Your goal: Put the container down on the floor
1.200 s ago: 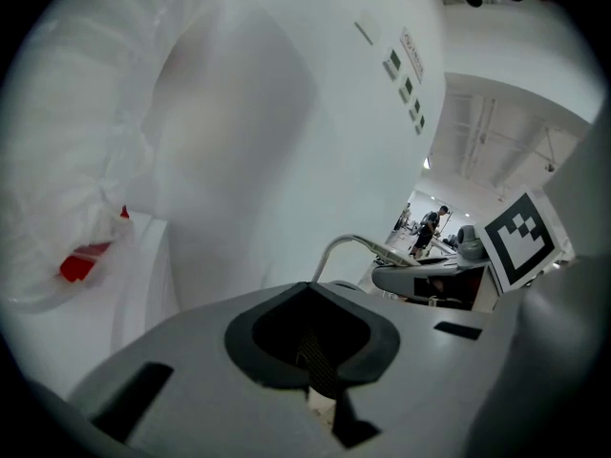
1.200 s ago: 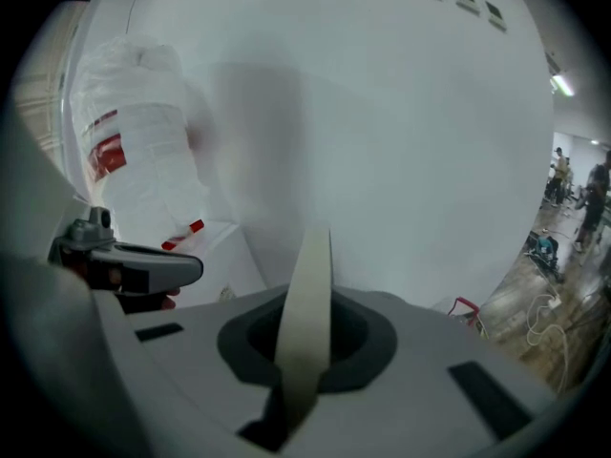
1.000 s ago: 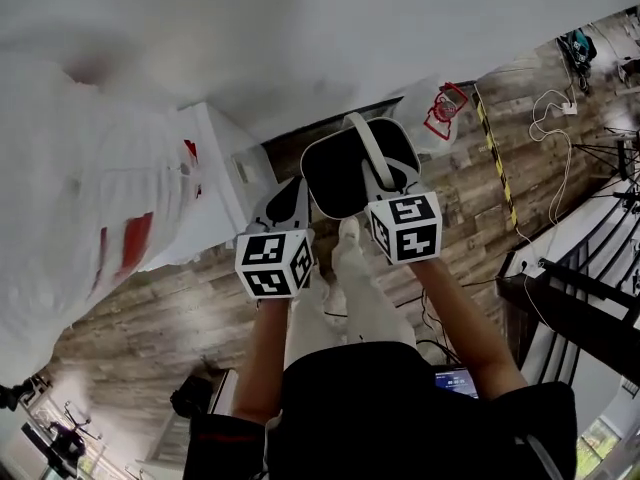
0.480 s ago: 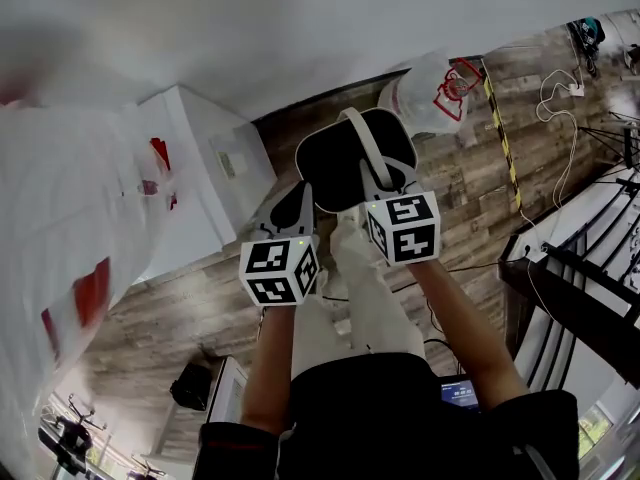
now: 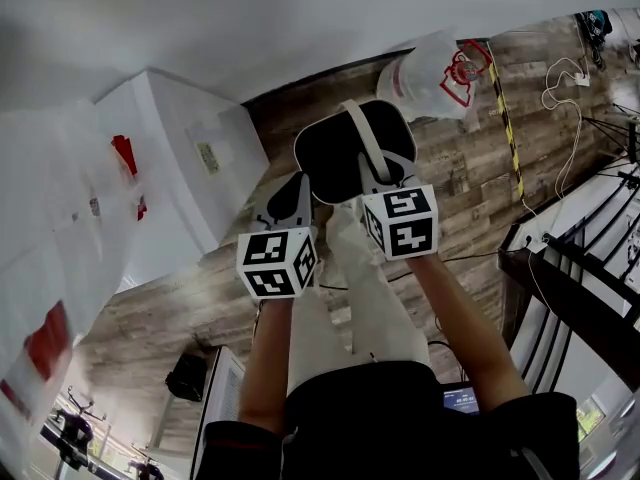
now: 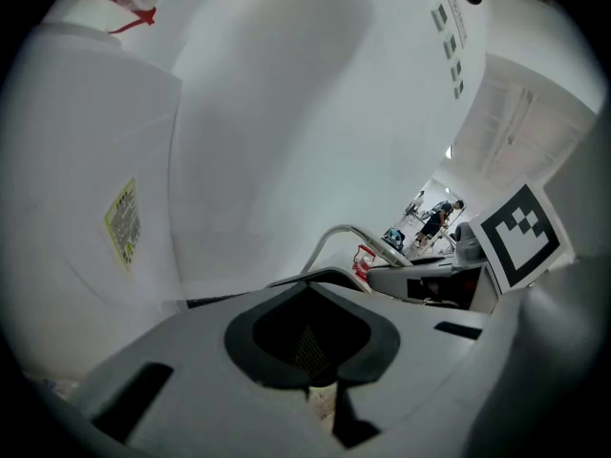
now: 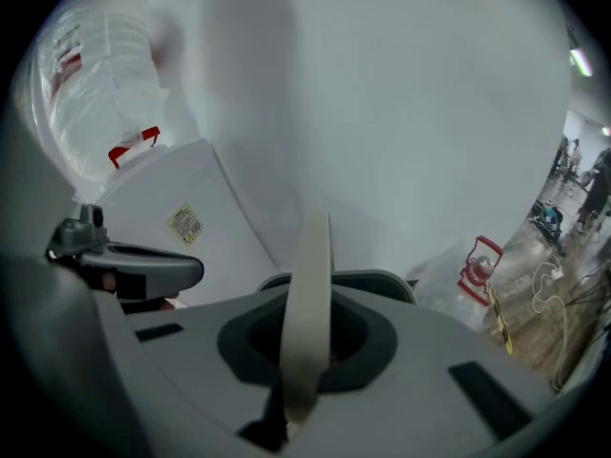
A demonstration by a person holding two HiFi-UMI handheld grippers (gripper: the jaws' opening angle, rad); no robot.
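Observation:
A black container with a pale strap handle hangs over the wooden floor in the head view. My right gripper is shut on that strap, which runs up between its jaws in the right gripper view as the handle. My left gripper sits against the container's left edge with its jaws closed. A pale scrap shows at their seam. In the left gripper view the handle arcs over to the right gripper's marker cube. The container's underside is hidden.
A white cabinet stands left of the container, by the wall. White plastic bags with red print lie behind and fill the far left. Yellow-black tape, cables and a black railing are at the right. My white-trousered legs are below.
Both grippers have sunk towards the floor with the container held between them. The cabinet and the bag behind have slid up and right in the head view. Neither grip has changed.

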